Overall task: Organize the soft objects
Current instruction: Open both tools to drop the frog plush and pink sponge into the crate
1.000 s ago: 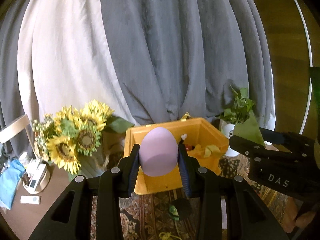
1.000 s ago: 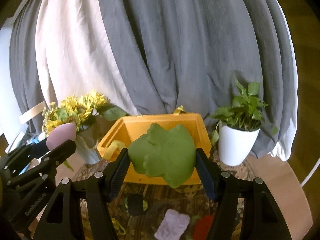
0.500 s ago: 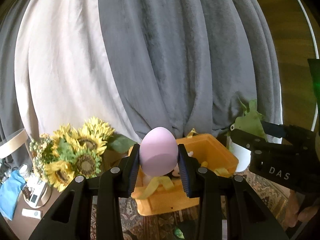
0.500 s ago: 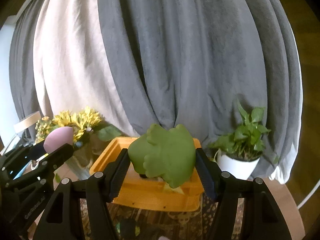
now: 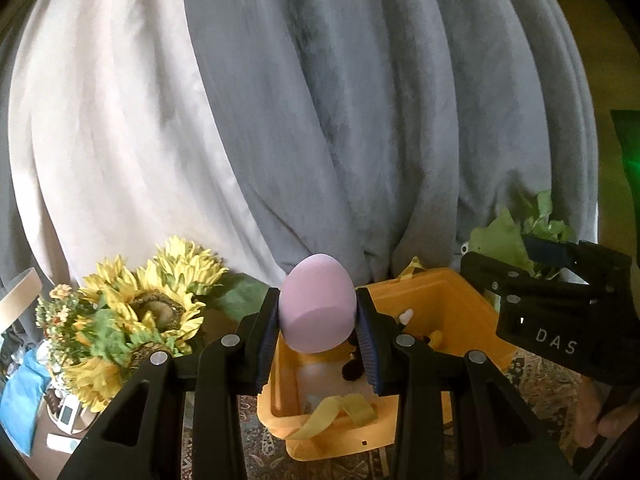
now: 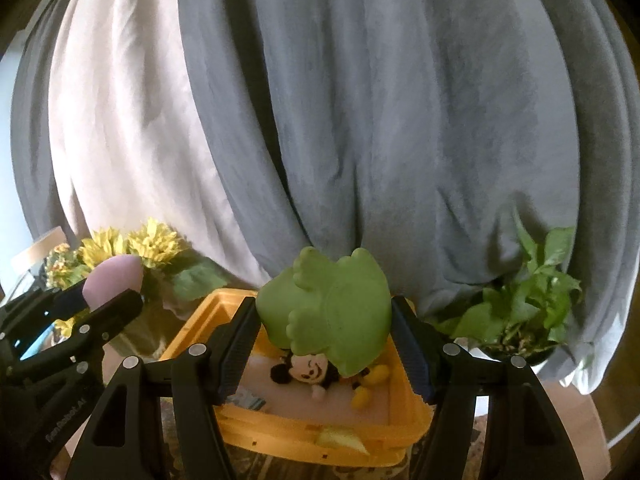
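Carrying stage, two soft items held above the yellow bin (image 6: 304, 436).
Item one: lilac egg-shaped squishy (image 5: 317, 304), clamped between the pads of the left claw (image 5: 317, 330), over the bin's near left corner.
Item two: green soft toy (image 6: 328, 312), gripped by the right claw (image 6: 325, 344), over the bin's interior.
Bin contents: mouse plush (image 6: 308, 370) with yellow feet lying inside; yellow strap (image 5: 332, 414) draped over the front rim.
Surroundings: sunflowers (image 5: 132, 320) to the left, potted plant (image 6: 524, 300) to the right, grey curtain (image 6: 360, 120) behind.
Next move, as judged: lower each claw into the bin's open space clear of the plush, then part the pads to drop.
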`<state>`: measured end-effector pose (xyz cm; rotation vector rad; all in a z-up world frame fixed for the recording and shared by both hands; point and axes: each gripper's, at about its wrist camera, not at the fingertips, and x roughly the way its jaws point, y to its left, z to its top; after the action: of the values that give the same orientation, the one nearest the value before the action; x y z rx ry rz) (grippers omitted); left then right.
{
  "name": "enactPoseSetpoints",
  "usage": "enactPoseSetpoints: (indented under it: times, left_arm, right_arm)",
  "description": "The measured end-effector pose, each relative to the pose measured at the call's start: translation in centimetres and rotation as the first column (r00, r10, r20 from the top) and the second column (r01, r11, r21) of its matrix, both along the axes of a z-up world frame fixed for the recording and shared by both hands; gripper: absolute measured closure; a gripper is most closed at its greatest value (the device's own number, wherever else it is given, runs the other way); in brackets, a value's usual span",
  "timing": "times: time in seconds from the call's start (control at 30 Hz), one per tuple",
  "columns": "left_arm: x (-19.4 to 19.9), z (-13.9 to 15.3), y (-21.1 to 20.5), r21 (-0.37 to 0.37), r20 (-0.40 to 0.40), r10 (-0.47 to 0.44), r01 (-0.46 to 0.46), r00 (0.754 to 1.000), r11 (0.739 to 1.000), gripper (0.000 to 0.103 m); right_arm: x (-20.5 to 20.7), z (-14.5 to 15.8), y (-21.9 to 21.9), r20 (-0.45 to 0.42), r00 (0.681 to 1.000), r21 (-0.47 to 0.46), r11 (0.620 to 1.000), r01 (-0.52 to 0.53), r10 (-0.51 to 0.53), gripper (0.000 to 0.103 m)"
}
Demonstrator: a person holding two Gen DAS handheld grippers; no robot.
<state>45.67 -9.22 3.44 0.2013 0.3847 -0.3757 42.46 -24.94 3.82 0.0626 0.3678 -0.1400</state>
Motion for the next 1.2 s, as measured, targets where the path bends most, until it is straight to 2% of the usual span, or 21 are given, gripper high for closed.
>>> enactPoseSetpoints:
  times: [0.23, 0.47, 0.93, 0.97, 1.03, 1.07, 1.1, 1.2]
  left_arm:
    - [3.2, -1.7, -1.1, 0.036, -0.061, -0.009, 0.012, 0.998, 0.999, 0.067]
    - [5.7, -3.8, -2.3, 0.085, -0.111, -0.021, 0.03, 0.994, 0.996, 0.067]
    - [8.7, -8.2, -3.9, 0.156, -0.27, -0.052, 0.097, 0.961, 0.983, 0.066]
    - [8.7, -8.4, -3.9, 0.157, -0.277, -0.055, 0.102, 0.959, 0.982, 0.065]
    - [8.8, -8.6, -3.9, 0.157, -0.28, -0.058, 0.105, 0.958, 0.982, 0.053]
    - [8.8, -8.7, -4.0, 0.157, -0.277, -0.056, 0.102, 0.959, 0.982, 0.043]
    - [8.8, -8.6, -4.0, 0.158, -0.273, -0.052, 0.098, 0.961, 0.983, 0.039]
    - [8.3, -8.4, -3.8, 0.159, -0.263, -0.051, 0.096, 0.964, 0.983, 0.039]
  right_arm:
    - [3.4, -1.7, -1.3, -0.072, 0.997, 0.028, 1.0, 0.001, 0.001, 0.037]
    - [6.1, -3.8, -1.9, -0.153, 0.988, 0.008, 1.0, 0.016, -0.015, 0.037]
    - [8.8, -7.9, -2.7, -0.33, 0.944, 0.031, 0.999, 0.008, 0.002, 0.036]
    - [8.9, -8.1, -2.7, -0.339, 0.941, 0.036, 0.999, 0.006, 0.006, 0.034]
    - [9.1, -8.3, -2.8, -0.349, 0.937, 0.044, 0.999, 0.009, 0.007, 0.03]
    - [9.1, -8.3, -2.9, -0.351, 0.936, 0.045, 0.999, 0.014, 0.003, 0.029]
    - [9.1, -8.3, -2.9, -0.35, 0.937, 0.045, 0.999, 0.017, -0.001, 0.028]
    - [8.9, -8.2, -3.0, -0.344, 0.939, 0.033, 0.999, 0.035, -0.021, 0.028]
